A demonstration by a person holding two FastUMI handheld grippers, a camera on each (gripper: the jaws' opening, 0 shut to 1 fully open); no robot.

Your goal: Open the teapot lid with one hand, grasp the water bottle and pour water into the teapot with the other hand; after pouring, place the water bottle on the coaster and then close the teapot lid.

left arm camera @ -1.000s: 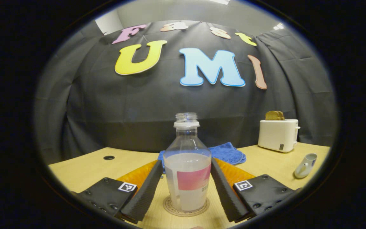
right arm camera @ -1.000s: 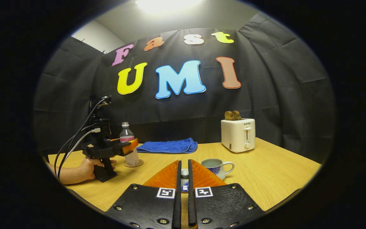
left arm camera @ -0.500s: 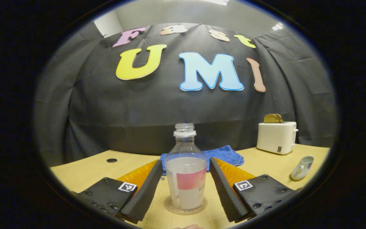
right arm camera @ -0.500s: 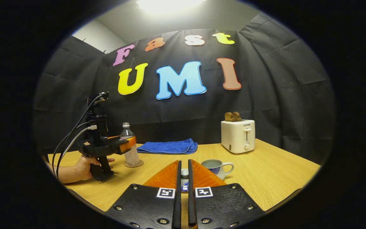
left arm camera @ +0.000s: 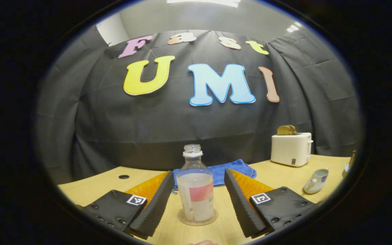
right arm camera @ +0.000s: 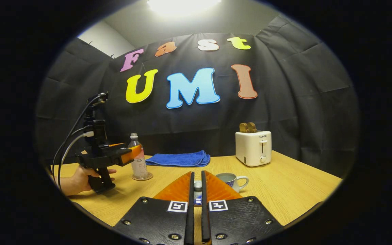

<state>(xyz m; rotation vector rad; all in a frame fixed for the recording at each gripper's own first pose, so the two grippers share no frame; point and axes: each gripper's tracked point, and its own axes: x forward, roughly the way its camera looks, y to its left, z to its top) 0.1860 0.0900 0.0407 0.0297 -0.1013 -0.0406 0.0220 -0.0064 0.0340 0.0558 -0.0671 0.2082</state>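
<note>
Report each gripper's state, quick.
Left gripper: open, clear of the water bottle on its coaster.
Right gripper: shut on the teapot lid.

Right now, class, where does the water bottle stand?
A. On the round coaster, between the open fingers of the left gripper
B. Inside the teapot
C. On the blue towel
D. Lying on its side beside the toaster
A: the water bottle stands upright on the coaster, with the left gripper open around it and neither finger touching.
</note>
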